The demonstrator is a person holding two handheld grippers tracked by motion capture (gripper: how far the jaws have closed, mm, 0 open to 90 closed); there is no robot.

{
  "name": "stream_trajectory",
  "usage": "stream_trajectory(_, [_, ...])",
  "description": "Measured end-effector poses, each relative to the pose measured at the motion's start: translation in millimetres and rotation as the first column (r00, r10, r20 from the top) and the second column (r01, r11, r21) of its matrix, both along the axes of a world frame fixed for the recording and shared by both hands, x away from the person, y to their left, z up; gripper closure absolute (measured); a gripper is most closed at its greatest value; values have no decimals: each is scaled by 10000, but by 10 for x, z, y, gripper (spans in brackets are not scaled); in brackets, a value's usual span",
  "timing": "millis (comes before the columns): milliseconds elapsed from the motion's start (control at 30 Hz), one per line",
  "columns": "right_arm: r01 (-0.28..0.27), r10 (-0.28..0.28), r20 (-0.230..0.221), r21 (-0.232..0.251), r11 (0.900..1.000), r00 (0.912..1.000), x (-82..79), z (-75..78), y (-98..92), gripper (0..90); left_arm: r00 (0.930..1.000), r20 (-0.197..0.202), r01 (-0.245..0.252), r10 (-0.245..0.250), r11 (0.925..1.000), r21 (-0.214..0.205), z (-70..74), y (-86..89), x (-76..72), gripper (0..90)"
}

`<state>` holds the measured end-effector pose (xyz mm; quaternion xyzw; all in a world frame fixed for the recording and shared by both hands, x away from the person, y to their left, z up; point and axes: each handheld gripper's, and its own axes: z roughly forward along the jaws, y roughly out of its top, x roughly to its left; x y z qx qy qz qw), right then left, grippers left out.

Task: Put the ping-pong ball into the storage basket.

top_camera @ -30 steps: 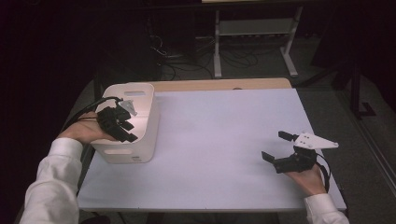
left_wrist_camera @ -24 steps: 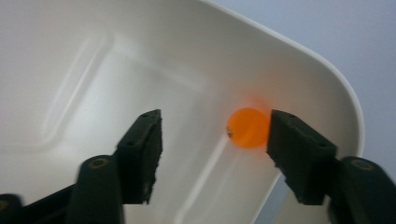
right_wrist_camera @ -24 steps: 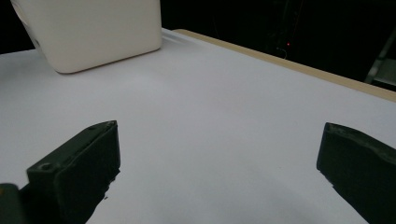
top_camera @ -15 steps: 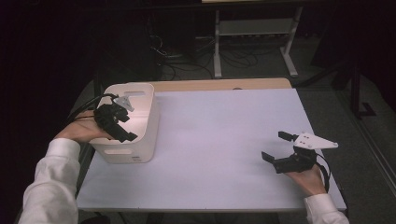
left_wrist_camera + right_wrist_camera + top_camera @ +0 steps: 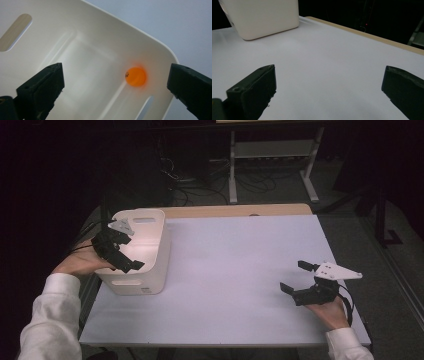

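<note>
A white plastic bin [image 5: 150,270] stands at the table's left side. My left gripper [image 5: 131,252] hovers over its open top, pointing down into it. Its jaws have just been opening and now stand wide apart with nothing pressed between them. In the left gripper view a small orange ball [image 5: 135,76] lies low inside the bin [image 5: 87,37], close to the wall with a slot handle, between the spread jaws [image 5: 116,72] but well below them and untouched. My right gripper [image 5: 292,276] rests near the table's right front, open and empty [image 5: 328,70].
The table has a white top [image 5: 240,270] and a wooden strip along its far edge [image 5: 240,210]. The bin [image 5: 262,17] shows far off in the right gripper view. Behind the table stand a metal frame [image 5: 270,165] and cables on a dark floor.
The left gripper's jaws have spread from shut to wide open above the bin. The right gripper has kept still.
</note>
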<state>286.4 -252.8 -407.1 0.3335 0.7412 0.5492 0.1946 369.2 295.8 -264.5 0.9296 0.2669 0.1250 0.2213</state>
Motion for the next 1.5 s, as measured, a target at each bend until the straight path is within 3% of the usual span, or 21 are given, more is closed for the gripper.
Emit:
stream_trajectory(100, [-2, 2, 5, -24, 10000, 10000, 0, 0, 1, 0, 9997, 224, -71, 77, 9995, -299, 4, 20, -28, 0])
stream_trajectory(167, [-13, 13, -8, -27, 10000, 10000, -2, 0, 2, 0, 9981, 614, 46, -16, 9988, -484, -1, 34, -60, 0])
stream_trajectory(733, [10, -10, 31, 35, 10000, 10000, -9, 9, -10, 0, 9921, 1234, -5, 210, 9864, -1644, -41, 67, -222, 0])
stream_trajectory(967, [-12, 12, 72, -1, 10000, 10000, -5, 9, -4, 0, 9906, 1284, -167, 476, 9726, -2319, -70, 105, -290, 0])
stream_trajectory(1000, [-16, 16, 39, -16, 10000, 10000, -8, 10, -3, 0, 9889, 1385, -167, 529, 9680, -2504, -86, 115, -312, 0])
stream_trajectory(1300, [-29, 29, -12, -15, 10000, 10000, -8, 7, 9, 0, 9838, 1694, -66, 595, 9549, -2970, -138, 120, -409, 0])
stream_trajectory(1367, [-39, 39, 7, 5, 10000, 10000, -8, 9, 9, 0, 9832, 1732, -41, 581, 9547, -2974, -151, 118, -422, 0])
stream_trajectory(1433, [-39, 39, 12, 3, 10000, 10000, -9, 8, 10, 0, 9814, 1799, -53, 665, 9471, -3210, -168, 114, -448, 0])
stream_trajectory(1500, [-48, 48, 63, 9, 10000, 10000, -9, 11, 8, 0, 9800, 1897, 34, 608, 9471, -3210, -167, 126, -461, 0])
